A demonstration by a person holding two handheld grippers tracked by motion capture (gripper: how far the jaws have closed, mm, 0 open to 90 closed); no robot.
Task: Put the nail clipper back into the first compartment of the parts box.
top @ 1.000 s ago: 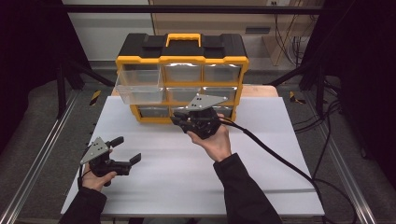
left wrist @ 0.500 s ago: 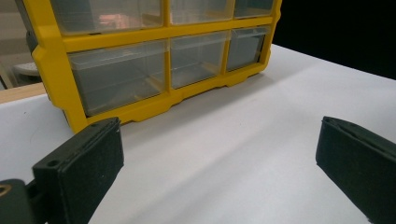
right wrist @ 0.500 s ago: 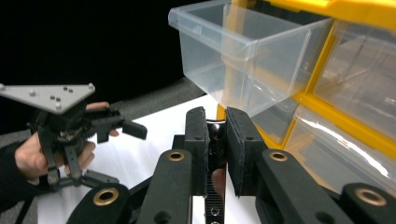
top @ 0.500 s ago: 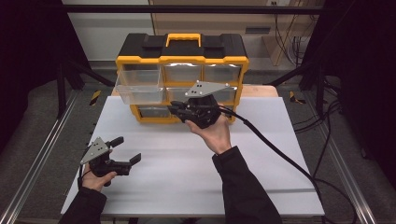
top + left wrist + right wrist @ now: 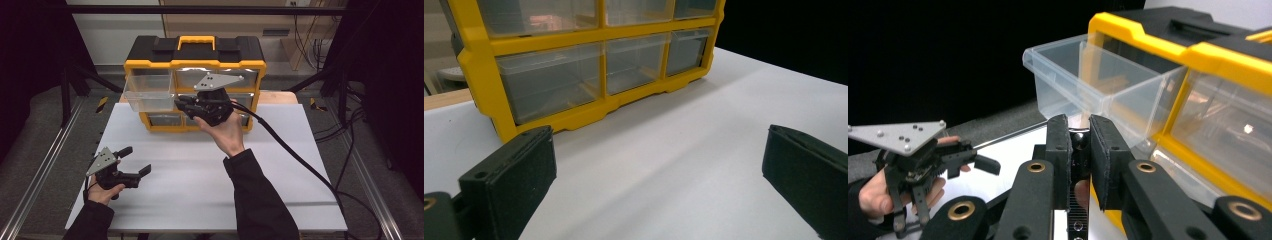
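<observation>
My right fingers, nearly closed on a small dark object, hover near the pulled-out clear drawer, while my left fingers rest wide open on the bench.

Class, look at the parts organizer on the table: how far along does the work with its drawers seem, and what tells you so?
Done: the top-left drawer of the organizer stands pulled out, and looks empty. In hand: the right gripper, jaws nearly together with a small dark object between them, hangs beside that drawer. Left, probably: placing the object into the drawer and pushing it shut. The left gripper rests open on the table.
</observation>
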